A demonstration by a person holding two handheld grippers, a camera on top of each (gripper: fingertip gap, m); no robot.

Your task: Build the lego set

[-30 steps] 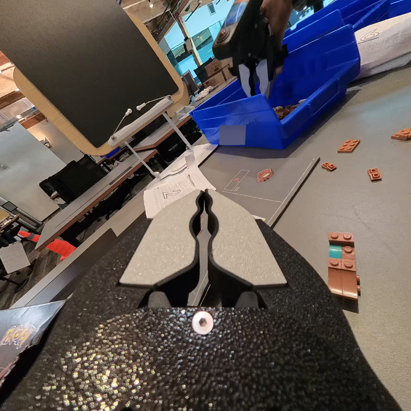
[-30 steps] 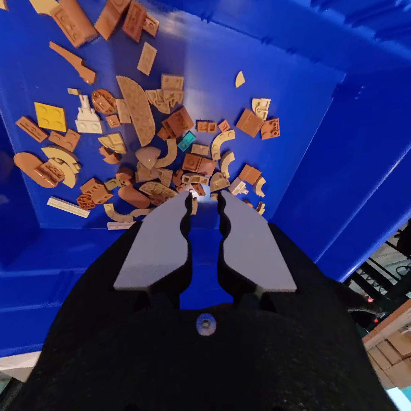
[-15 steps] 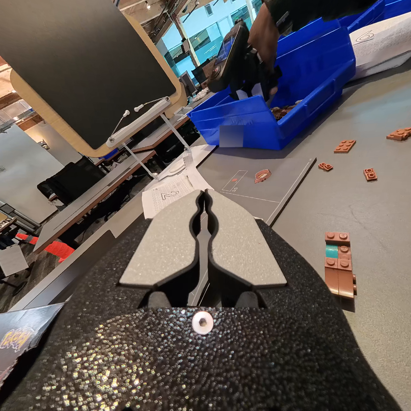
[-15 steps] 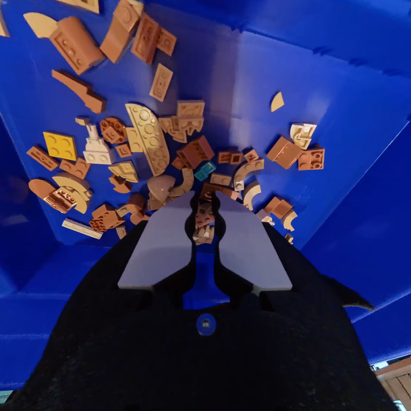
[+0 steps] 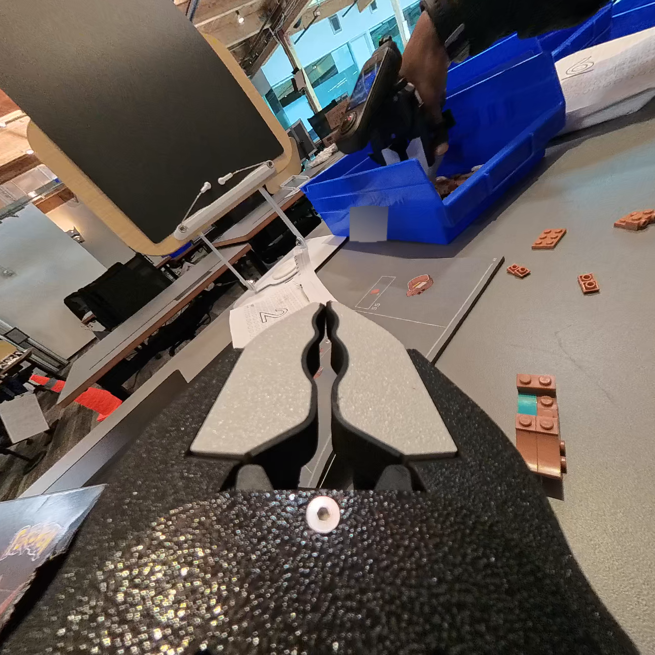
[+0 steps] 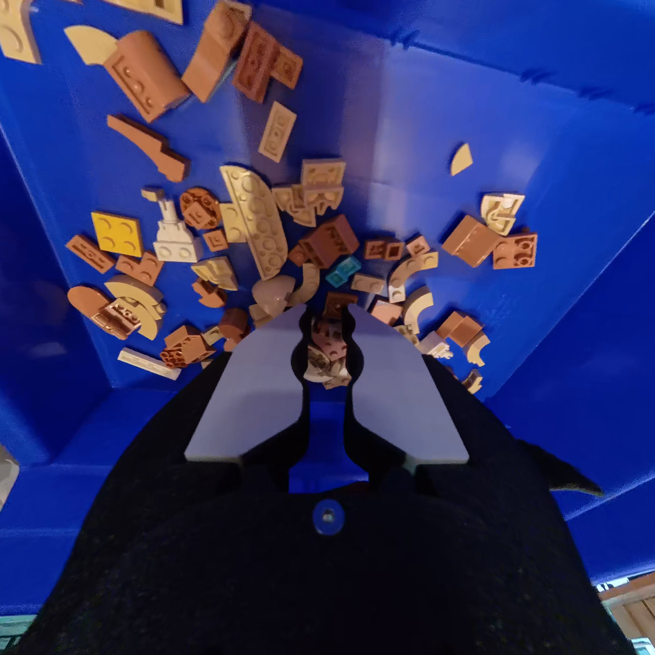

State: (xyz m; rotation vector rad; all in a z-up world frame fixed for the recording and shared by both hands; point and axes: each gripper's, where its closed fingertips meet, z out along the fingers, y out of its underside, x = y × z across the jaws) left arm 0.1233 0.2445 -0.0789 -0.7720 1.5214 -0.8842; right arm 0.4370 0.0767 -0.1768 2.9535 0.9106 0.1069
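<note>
i log my left gripper (image 5: 326, 312) clenched on nothing above the grey table (image 5: 567, 336). my right gripper (image 6: 328, 310) sits in the blue bin (image 6: 460, 106), fingertips either side of a small brown plate (image 6: 338, 304); grip unclear.

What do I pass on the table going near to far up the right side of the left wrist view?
Brown and teal brick assembly → small brown two-stud plate → brown six-stud plate → blue bin, where the right gripper reaches in.
</note>
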